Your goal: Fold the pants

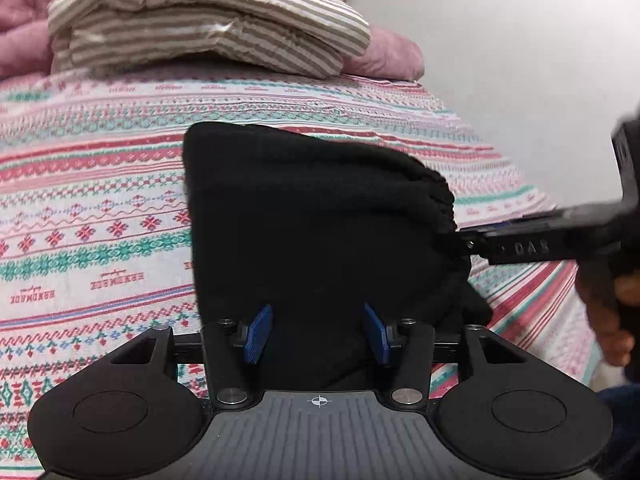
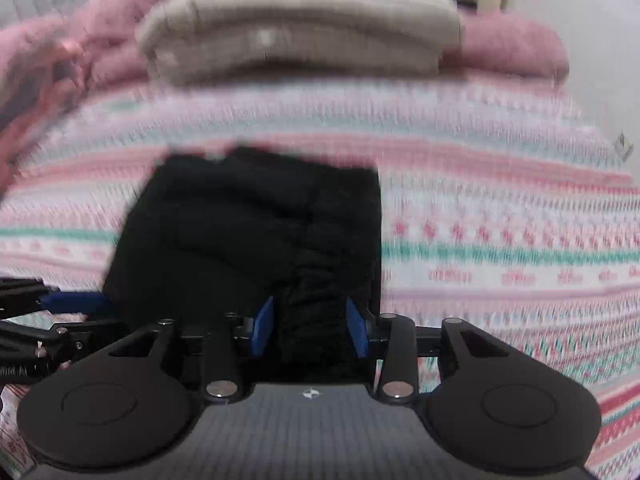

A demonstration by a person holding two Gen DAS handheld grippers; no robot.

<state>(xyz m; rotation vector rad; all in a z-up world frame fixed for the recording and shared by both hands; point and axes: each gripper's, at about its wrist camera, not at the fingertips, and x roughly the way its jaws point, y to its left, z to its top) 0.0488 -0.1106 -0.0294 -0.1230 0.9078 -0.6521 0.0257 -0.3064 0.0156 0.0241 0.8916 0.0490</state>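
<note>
Patterned bedspread covers the work surface; a striped folded pile sits at the far end against a pink blanket. The pants, black and already folded into a compact bundle, lie directly ahead of both grippers, long axis running away from them. The left gripper is spread, pads flanking the near edge with no grip. The right gripper is likewise spread, straddling a thick ridge of cloth; its view is motion-blurred. Both units are equally near the bundle, left beside right.
</note>
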